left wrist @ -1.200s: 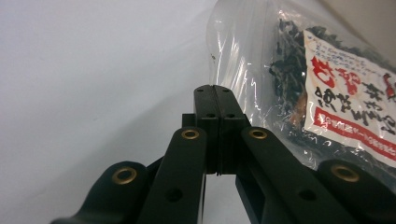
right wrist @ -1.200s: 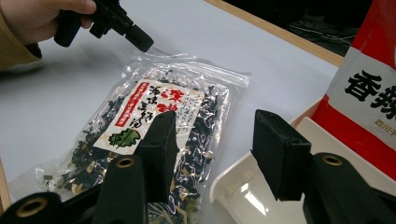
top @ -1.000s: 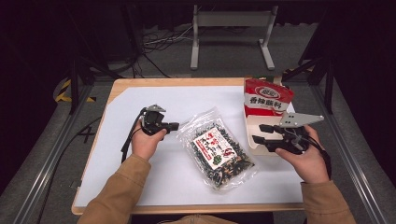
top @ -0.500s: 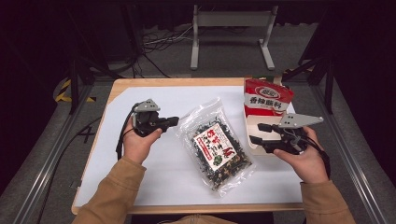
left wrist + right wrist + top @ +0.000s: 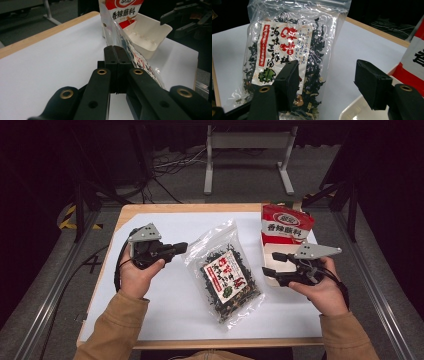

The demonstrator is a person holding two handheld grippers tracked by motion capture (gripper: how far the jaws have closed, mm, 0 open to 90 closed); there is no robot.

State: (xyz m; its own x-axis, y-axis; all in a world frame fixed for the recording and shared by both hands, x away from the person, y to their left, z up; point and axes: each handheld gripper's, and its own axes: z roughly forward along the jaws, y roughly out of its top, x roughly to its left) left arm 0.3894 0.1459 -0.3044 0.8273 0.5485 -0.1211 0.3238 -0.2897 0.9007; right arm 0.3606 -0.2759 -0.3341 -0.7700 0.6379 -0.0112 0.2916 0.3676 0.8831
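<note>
Left gripper [image 5: 181, 248]: we see its black jaws pressed together with nothing between them. Compared with the earlier high views it has lifted off the white sheet and now hangs just left of the bag, pointing at it.

Right gripper [image 5: 270, 263]: its jaws have just been opening and now stand apart, empty. It hovers over the near wall of the tray, aimed toward the bag's right edge.

Clear plastic bag of dark dried seaweed with a red-and-white label [image 5: 227, 276]: we find it flat on the middle of the table, between the two tools, touched by neither; it has not shifted from the earlier views.

White rectangular plastic tray [image 5: 150, 37]: it sits at the table's right side, just beyond the bag.

Red-and-white printed packet [image 5: 285, 223]: it stands upright in the tray's far end.

White-covered wooden table [image 5: 165, 225]: otherwise bare.

Reading: we judge the right tool is readying to pinch the bag, presumably to move it into the tray; the left looks to be standing by.
</note>
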